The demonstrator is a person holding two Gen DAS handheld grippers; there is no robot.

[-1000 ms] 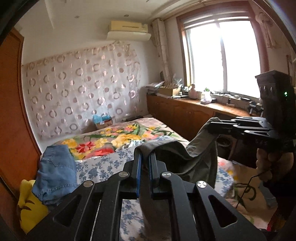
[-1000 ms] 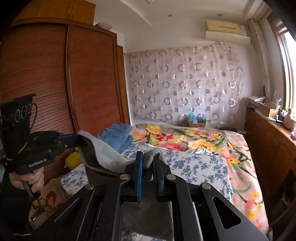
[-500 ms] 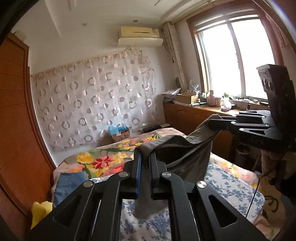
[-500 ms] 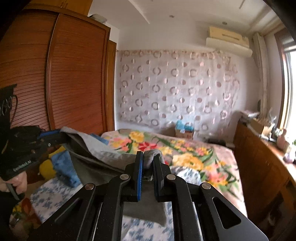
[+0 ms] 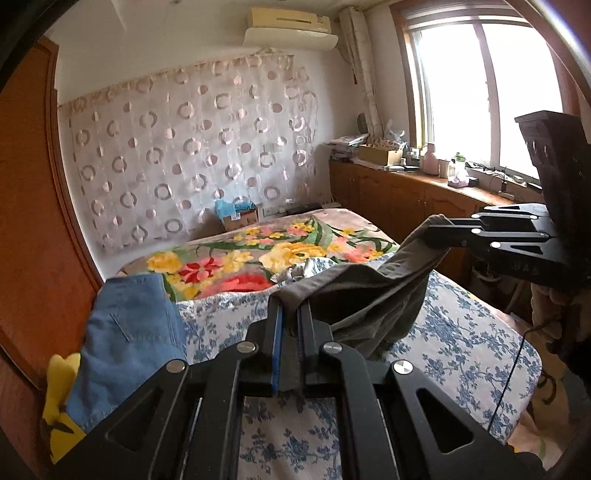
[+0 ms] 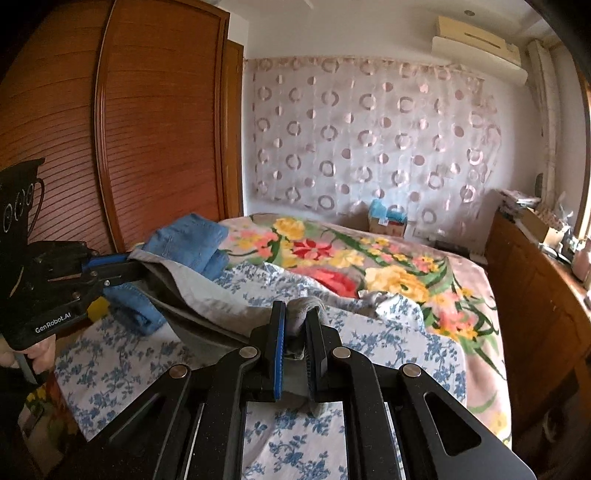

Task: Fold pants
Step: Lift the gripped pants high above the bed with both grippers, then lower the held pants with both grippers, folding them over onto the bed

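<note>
A: Nearest in the left wrist view, what is the left gripper (image 5: 290, 317) doing?

B: Its jaws are nearly closed, pinching an edge of the grey pants (image 5: 373, 295). The cloth runs from there up and to the right, sagging in the middle, to the right gripper (image 5: 439, 230), which clamps the other end.

A: And from the right wrist view?

B: The right gripper (image 6: 295, 325) is clamped on a bunched fold of the grey pants (image 6: 207, 295). The fabric stretches left to the left gripper (image 6: 129, 267), gripped in a person's hand (image 6: 35, 354) at the frame's edge.

A: So where are the pants?

B: Hanging between the two grippers above the blue-flowered sheet (image 5: 461, 339) on the bed, lowest part close to or touching it; which one cannot be told.

A: What lies further off?

B: Folded blue jeans (image 5: 129, 332) rest at the left side of the bed, over something yellow (image 5: 61, 413). Beyond the sheet is a bright floral blanket (image 5: 258, 254). Then a cardboard box (image 5: 238, 218) at the bed's far end, a circle-patterned curtain (image 5: 192, 147) on the wall, an air conditioner (image 5: 290, 26) above it, a wooden wardrobe (image 6: 159, 129) on one side and a window (image 5: 487, 92) over low cabinets on the other.
</note>
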